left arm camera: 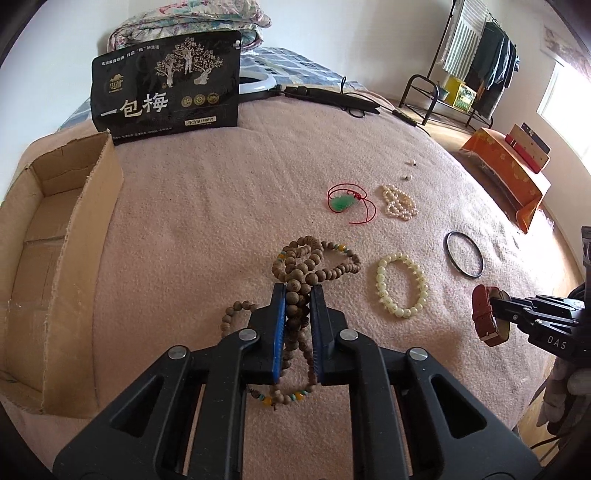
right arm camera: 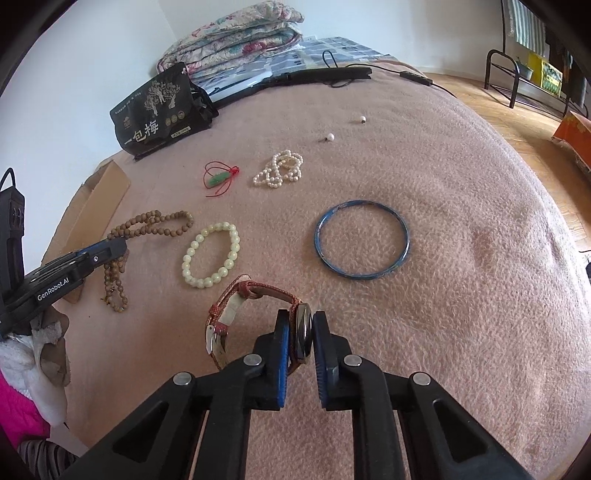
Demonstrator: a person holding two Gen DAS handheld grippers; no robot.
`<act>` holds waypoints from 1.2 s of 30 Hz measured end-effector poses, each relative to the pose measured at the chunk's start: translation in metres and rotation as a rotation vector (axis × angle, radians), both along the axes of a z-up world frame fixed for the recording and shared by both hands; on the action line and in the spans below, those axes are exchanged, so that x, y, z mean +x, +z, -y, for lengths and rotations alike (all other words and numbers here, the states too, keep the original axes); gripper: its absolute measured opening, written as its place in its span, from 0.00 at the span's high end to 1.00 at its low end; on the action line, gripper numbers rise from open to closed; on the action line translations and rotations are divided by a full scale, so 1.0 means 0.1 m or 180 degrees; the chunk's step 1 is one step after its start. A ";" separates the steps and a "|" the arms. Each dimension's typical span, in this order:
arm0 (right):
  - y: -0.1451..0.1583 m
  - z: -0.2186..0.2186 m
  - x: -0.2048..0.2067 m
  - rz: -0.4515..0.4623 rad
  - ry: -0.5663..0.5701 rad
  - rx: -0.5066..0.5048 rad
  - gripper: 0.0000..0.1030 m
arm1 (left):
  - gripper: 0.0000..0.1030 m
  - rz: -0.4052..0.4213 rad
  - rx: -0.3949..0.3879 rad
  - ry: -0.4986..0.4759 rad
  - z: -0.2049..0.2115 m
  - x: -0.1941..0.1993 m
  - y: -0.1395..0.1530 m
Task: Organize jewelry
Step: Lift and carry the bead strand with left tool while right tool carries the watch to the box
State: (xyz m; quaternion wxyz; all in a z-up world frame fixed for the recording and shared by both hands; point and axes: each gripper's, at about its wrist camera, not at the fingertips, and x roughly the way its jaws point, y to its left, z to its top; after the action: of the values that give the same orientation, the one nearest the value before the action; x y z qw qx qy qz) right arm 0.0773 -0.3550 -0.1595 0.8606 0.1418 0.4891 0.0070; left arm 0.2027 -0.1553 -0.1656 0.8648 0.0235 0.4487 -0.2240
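Note:
My left gripper (left arm camera: pixel 298 293) is shut on a long string of brown wooden beads (left arm camera: pixel 314 264), which hangs in loops between and below the blue pads. My right gripper (right arm camera: pixel 301 319) is shut on the case of a red-strap watch (right arm camera: pixel 255 291), its strap curling out to the left. In the left wrist view the right gripper (left arm camera: pixel 496 310) with the watch (left arm camera: pixel 487 317) shows at the right edge. On the pink blanket lie a pale bead bracelet (right arm camera: pixel 210 254), a blue bangle (right arm camera: pixel 362 240), a pearl strand (right arm camera: pixel 279 168) and a green pendant on red cord (right arm camera: pixel 218 179).
An open cardboard box (left arm camera: pixel 55 229) stands at the left of the bed. A black snack bag (left arm camera: pixel 166 81) stands behind it, with folded quilts (right arm camera: pixel 240 33) and a black cabled device (left arm camera: pixel 332 96) further back. Two loose pearls (right arm camera: pixel 345 128) lie beyond the strand. Wooden floor and a clothes rack (left arm camera: pixel 472 66) are to the right.

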 end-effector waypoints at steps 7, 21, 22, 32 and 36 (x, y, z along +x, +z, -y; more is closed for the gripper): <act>0.31 -0.06 -0.16 0.0200 0.0032 -0.0059 0.90 | 0.90 0.0158 -0.0160 0.0088 -0.20 -0.18 0.31; 0.91 -0.45 -0.21 0.0572 0.0261 -0.0222 0.90 | 0.90 0.0464 -0.0403 0.0350 -0.79 -0.38 0.84; 0.95 -0.49 -0.20 0.0595 0.0286 -0.0226 0.90 | 0.90 0.0476 -0.0423 0.0380 -0.85 -0.38 0.87; 1.21 -0.99 0.09 0.0774 0.0560 -0.0251 0.90 | 0.90 0.0613 -0.0490 0.0666 -1.48 -0.41 1.03; 1.27 -1.22 0.24 0.0824 0.0686 -0.0263 0.90 | 0.90 0.0644 -0.0518 0.0796 -1.74 -0.41 1.07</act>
State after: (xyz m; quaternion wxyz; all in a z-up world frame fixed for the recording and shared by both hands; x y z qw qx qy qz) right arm 0.1014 -0.2327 -0.0322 0.9158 0.0510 0.3864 0.0974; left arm 0.1620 0.0183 -0.0586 0.9257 -0.0801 0.3392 -0.1467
